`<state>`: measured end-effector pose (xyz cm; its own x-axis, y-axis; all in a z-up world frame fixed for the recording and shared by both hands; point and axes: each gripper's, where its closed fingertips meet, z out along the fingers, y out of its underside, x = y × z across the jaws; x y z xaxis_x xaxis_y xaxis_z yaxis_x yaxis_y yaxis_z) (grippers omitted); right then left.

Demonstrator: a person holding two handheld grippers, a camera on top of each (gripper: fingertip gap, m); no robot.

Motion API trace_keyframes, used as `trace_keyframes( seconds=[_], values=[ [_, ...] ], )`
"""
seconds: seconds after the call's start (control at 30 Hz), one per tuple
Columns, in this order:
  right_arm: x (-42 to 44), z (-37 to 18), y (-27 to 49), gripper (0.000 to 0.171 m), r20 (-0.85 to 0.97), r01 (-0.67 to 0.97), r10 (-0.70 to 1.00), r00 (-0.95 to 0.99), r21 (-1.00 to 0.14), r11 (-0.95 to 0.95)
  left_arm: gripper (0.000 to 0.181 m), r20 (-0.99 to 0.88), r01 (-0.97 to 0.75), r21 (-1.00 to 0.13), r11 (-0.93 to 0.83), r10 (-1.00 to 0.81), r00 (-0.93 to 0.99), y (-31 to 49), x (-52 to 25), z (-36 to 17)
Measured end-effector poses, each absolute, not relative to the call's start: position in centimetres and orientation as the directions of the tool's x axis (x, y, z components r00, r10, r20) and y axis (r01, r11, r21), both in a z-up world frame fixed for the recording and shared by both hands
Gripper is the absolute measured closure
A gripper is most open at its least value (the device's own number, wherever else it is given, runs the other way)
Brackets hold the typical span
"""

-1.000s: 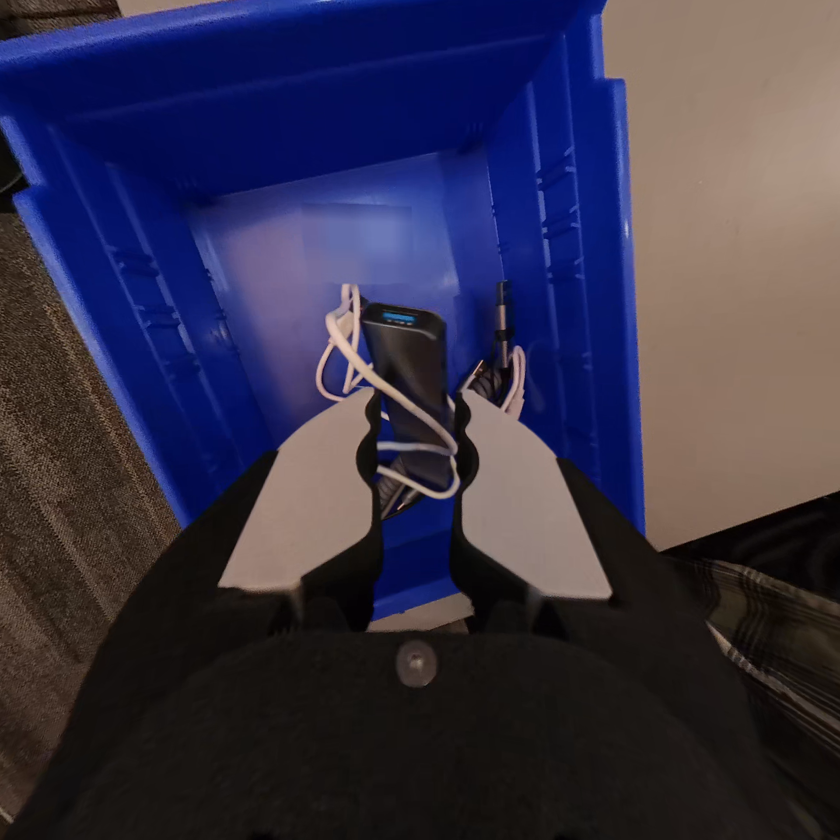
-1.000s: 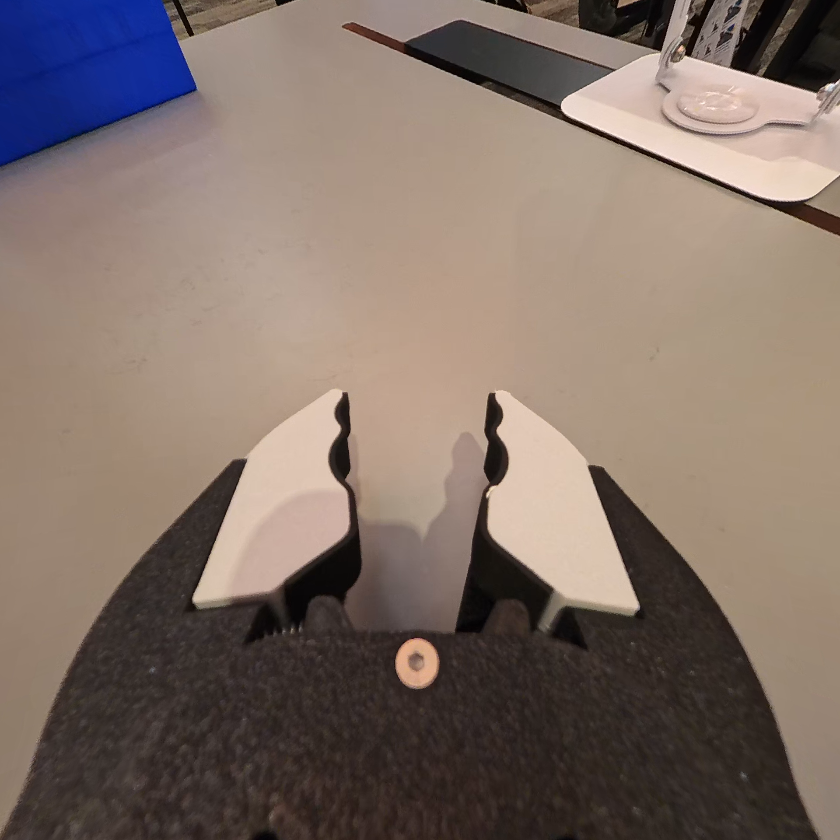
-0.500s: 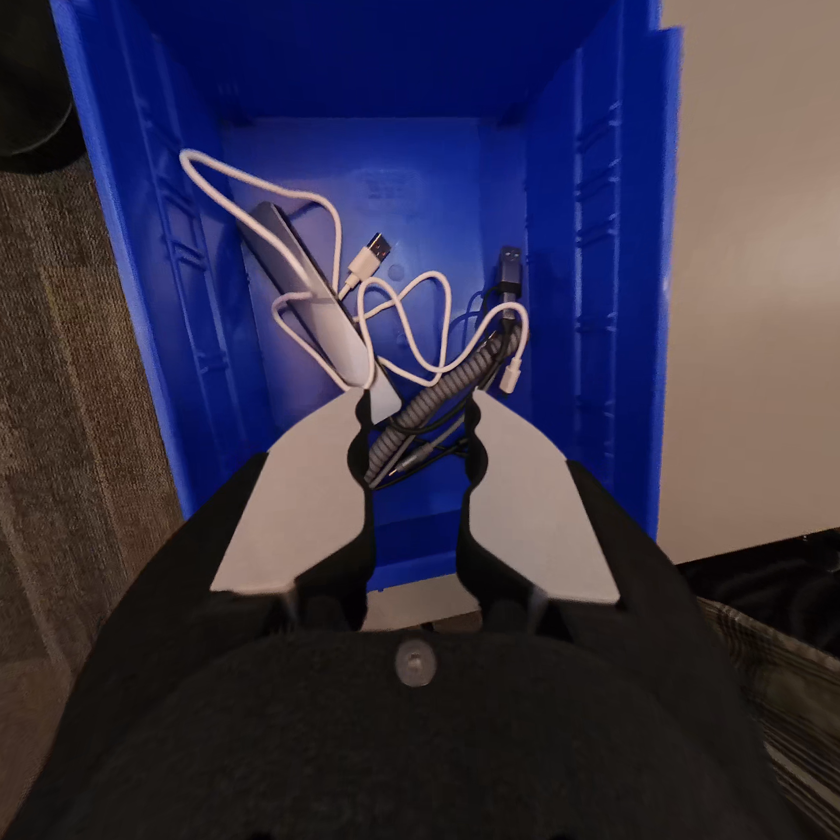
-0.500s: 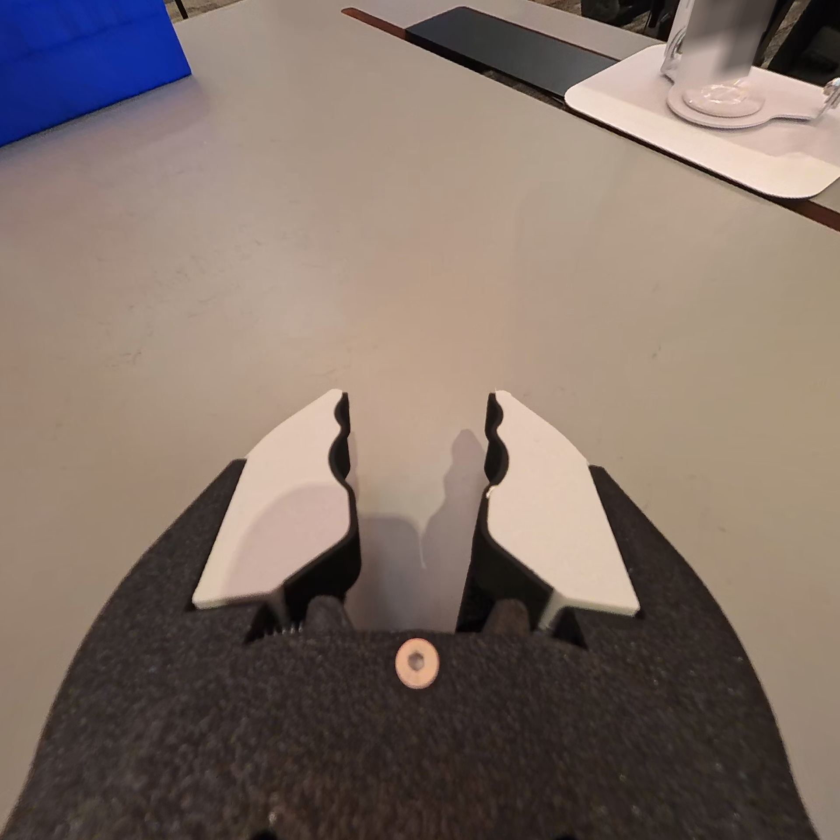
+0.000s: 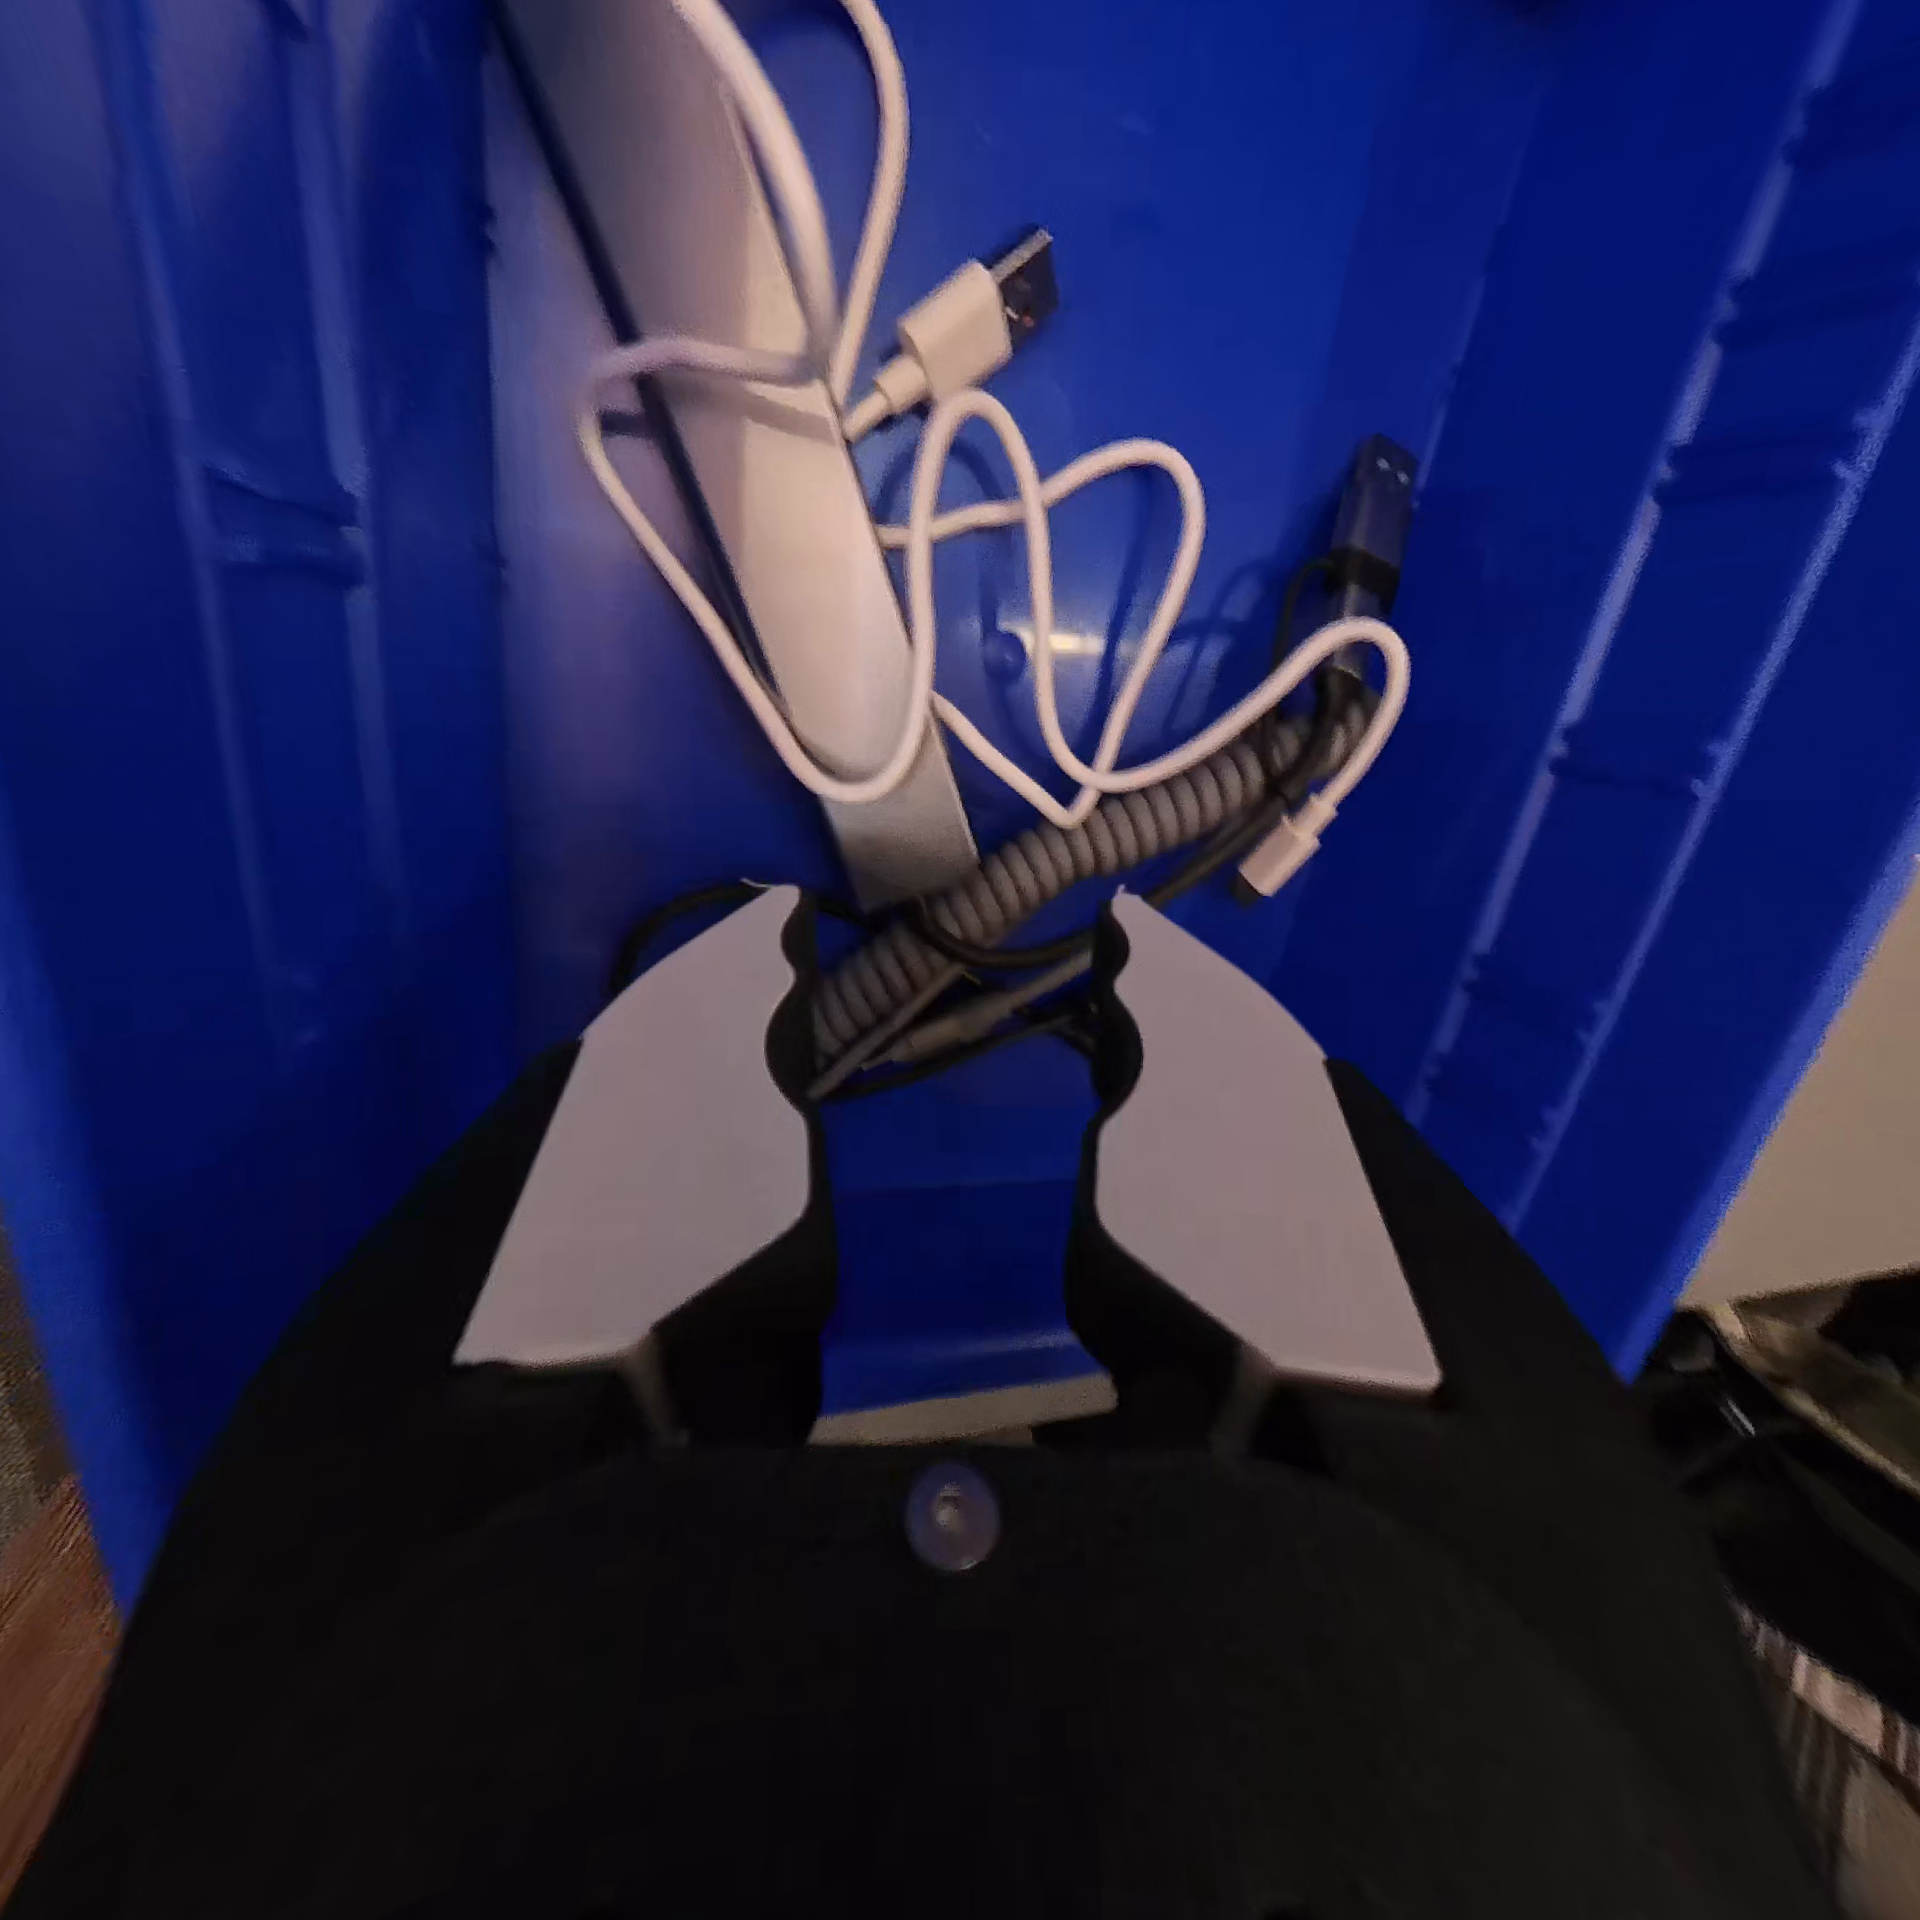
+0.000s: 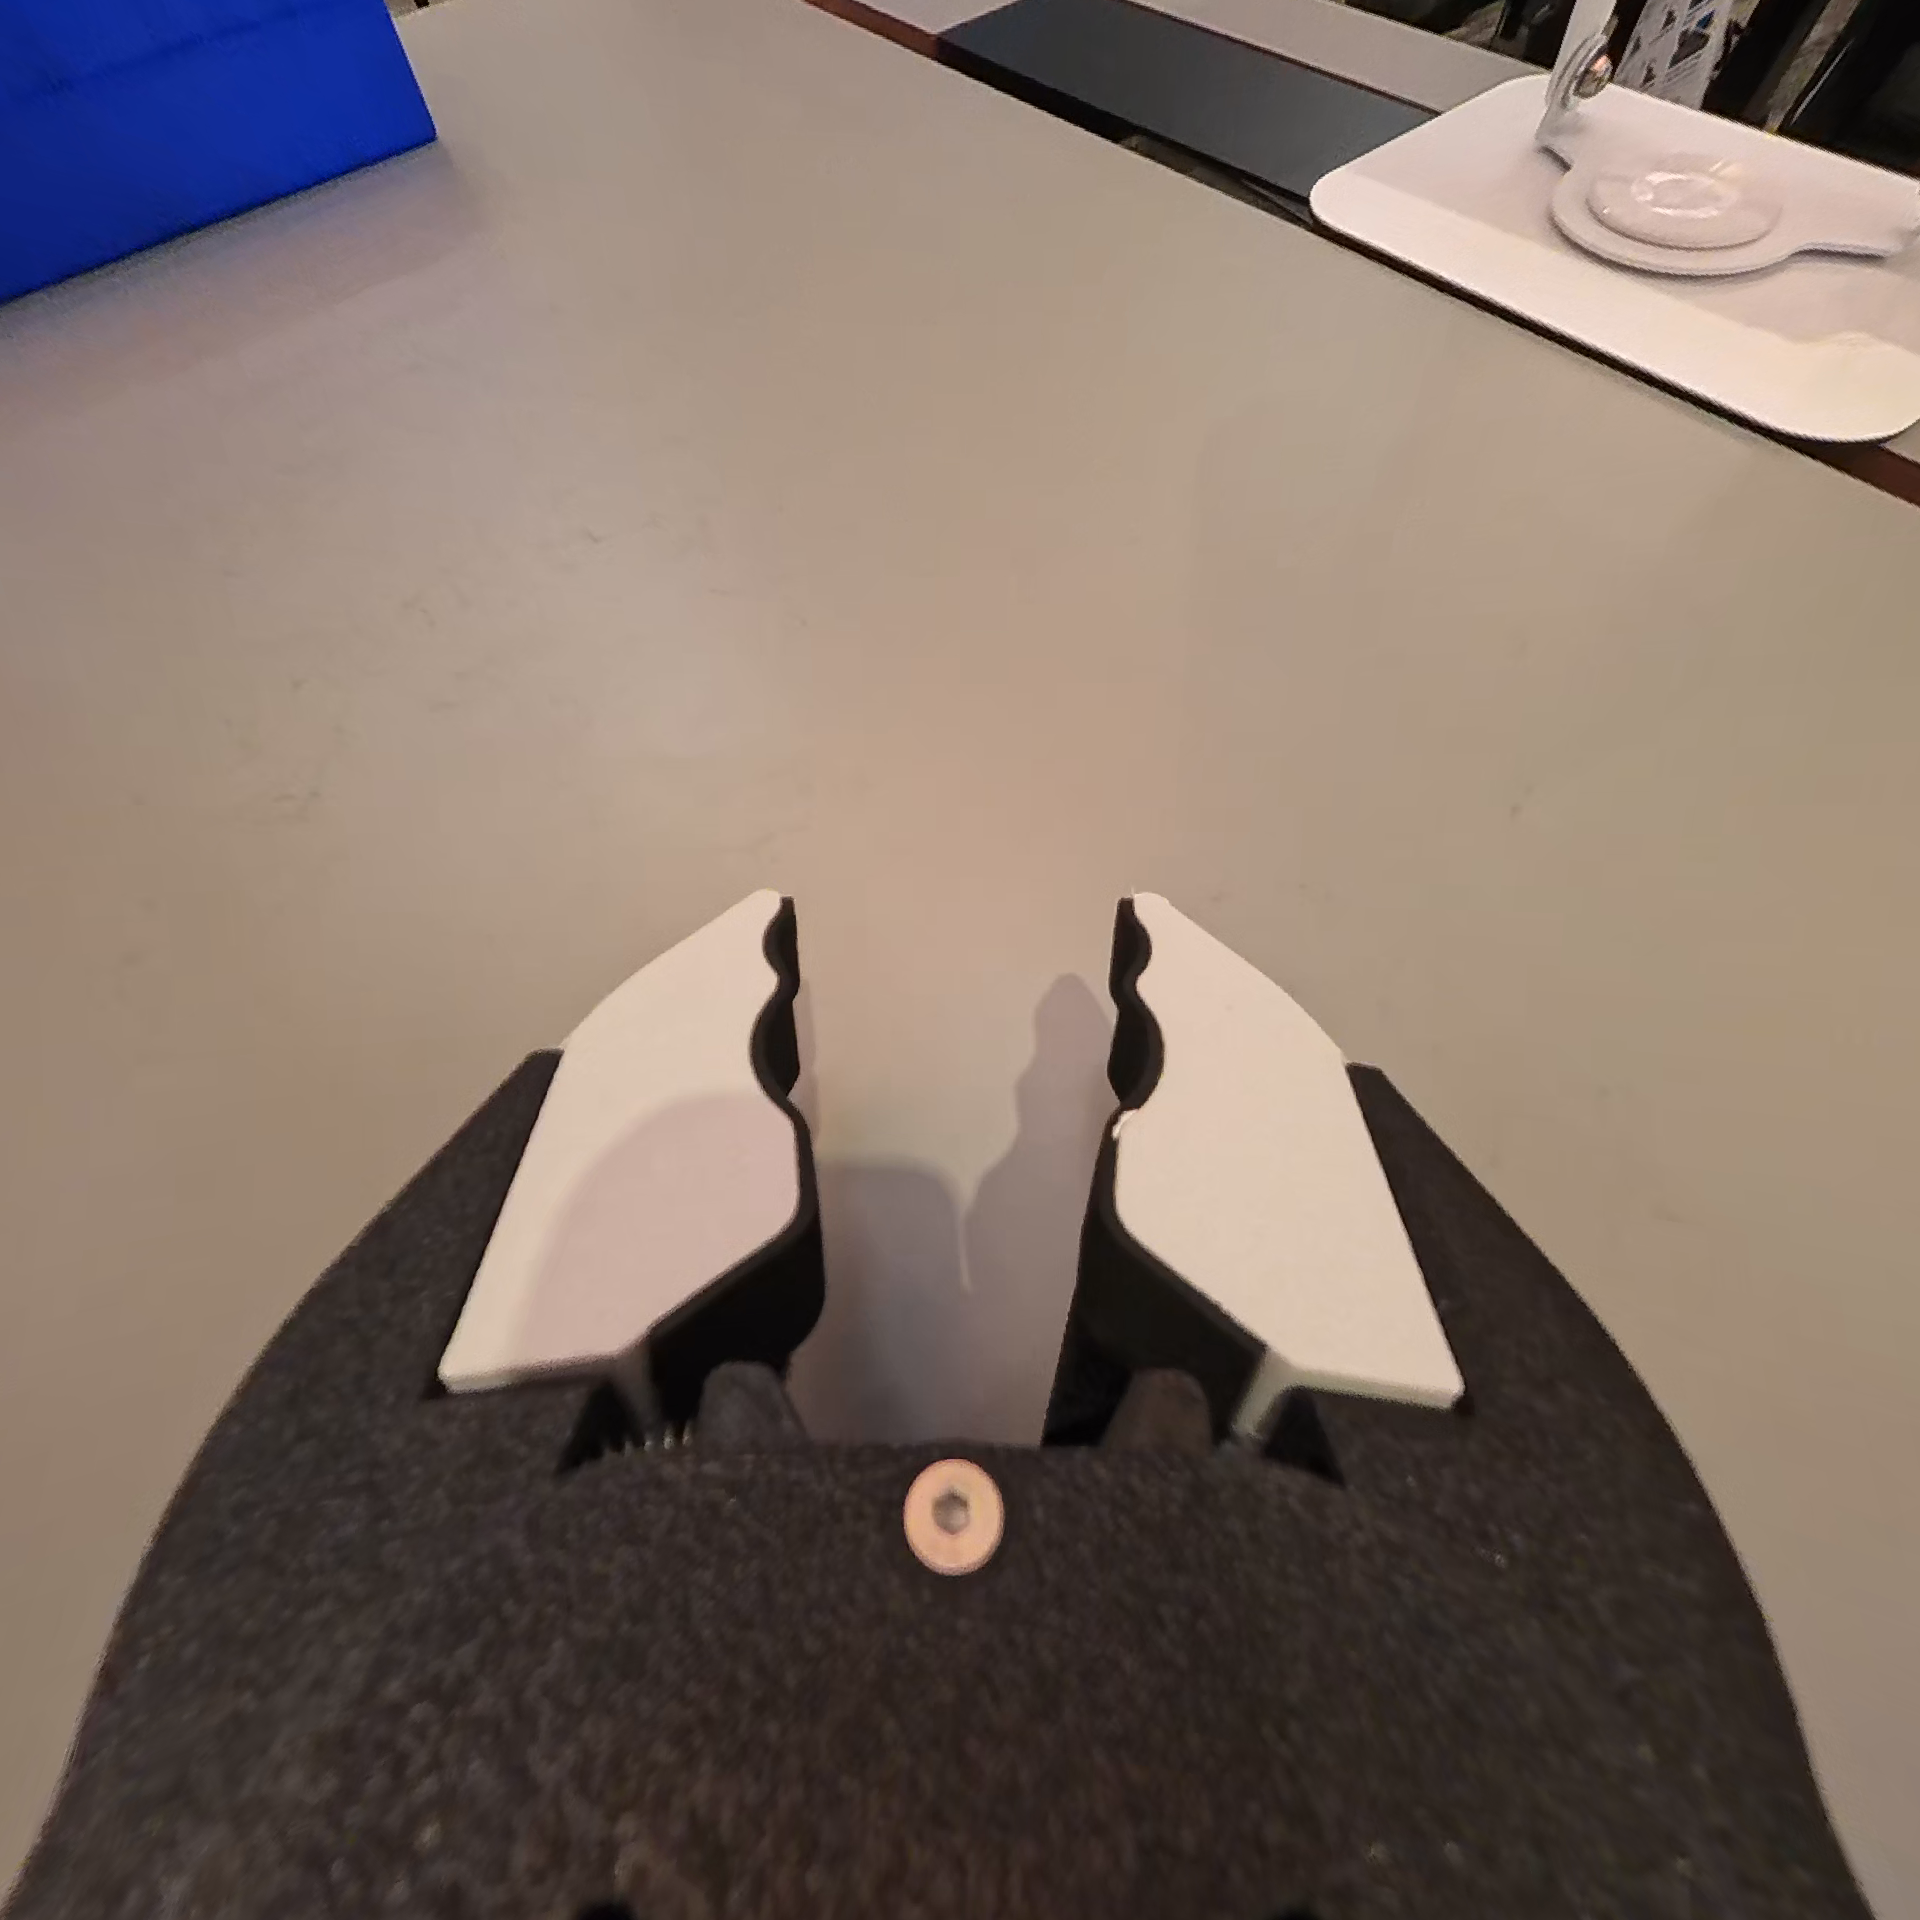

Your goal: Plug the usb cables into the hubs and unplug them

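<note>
My left hand-held gripper (image 5: 954, 914) is down inside the deep blue plastic bin (image 5: 260, 623), over the tangle of cables.

Its jaws stand apart with nothing clamped; the grey coiled cable (image 5: 1081, 831) runs across the gap between the tips. The long silver-grey USB hub (image 5: 790, 540) lies slanted on the bin floor, the thin white USB cable (image 5: 1049, 623) looped over it, its white plug (image 5: 971, 317) lying loose just beside the hub. A dark plug (image 5: 1371, 530) rests near the bin's right wall. My right hand-held gripper (image 6: 954, 914) is open and empty above the bare grey surface (image 6: 935, 520); a white tray (image 6: 1621, 249) sits far off.
</note>
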<state>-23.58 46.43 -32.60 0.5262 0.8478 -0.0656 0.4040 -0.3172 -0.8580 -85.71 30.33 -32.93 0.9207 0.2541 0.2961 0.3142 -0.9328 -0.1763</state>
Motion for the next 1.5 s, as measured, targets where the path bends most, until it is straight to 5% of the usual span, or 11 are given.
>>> trace_keyframes(
  seconds=[0.27, 0.43, 0.6, 0.77, 1.1, 1.5],
  values=[
    [-23.6, -32.3, 46.5, 0.115, -0.070, 0.392, 0.847, 0.527, -0.864, -0.315, 0.125, 0.265, 0.369, -0.153, -0.917, 0.322, 0.909, 30.9, -86.8, -35.4],
    [-23.6, -32.2, 46.4, 0.115, -0.076, 0.385, 0.847, 0.526, -0.867, -0.316, 0.148, 0.294, 0.372, -0.163, -0.914, 0.315, 0.902, 31.5, -86.7, -35.7],
    [-23.5, -32.1, 46.5, 0.115, -0.077, 0.381, 0.846, 0.527, -0.869, -0.317, 0.149, 0.331, 0.344, -0.177, -0.922, 0.273, 0.903, 31.6, -86.4, -35.2],
    [-23.5, -32.1, 46.5, 0.115, -0.079, 0.377, 0.846, 0.528, -0.871, -0.317, 0.150, 0.280, 0.294, -0.212, -0.932, 0.230, 0.932, 30.5, -87.2, -31.8],
    [-23.6, -32.1, 46.4, 0.116, -0.080, 0.377, 0.847, 0.525, -0.870, -0.316, 0.151, -0.134, 0.045, -0.134, -0.990, 0.063, 0.989, 27.8, -88.4, -22.6],
    [-23.6, -31.9, 46.4, 0.116, -0.085, 0.369, 0.849, 0.522, -0.875, -0.314, 0.152, -0.087, -0.072, -0.329, -0.942, -0.046, 0.995, 30.4, -84.1, -13.8]
  ],
)
